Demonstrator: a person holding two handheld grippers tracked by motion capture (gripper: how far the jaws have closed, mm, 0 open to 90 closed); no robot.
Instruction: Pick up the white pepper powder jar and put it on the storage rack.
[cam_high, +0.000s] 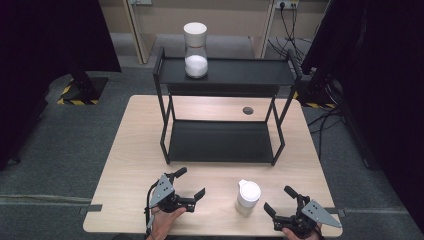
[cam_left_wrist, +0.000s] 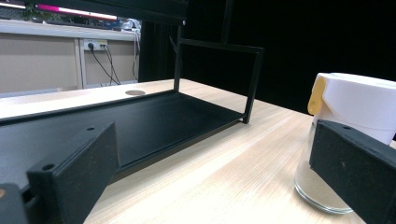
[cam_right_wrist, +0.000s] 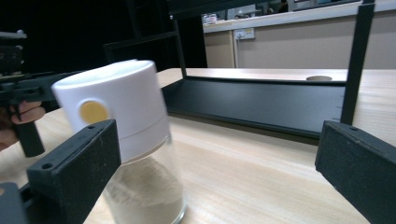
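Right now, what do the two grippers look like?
Both are black tools with two blocky, flat-faced jaws. The left gripper and right gripper each carry a grey three-cornered plate on top. A black cable trails from the left one. A small hole marks each jaw's top.

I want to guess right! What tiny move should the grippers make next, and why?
Probably slide the right gripper leftward around the white-lidded jar. Its jaws are open, and the jar stands free on the table between both grippers, nearer the right one.
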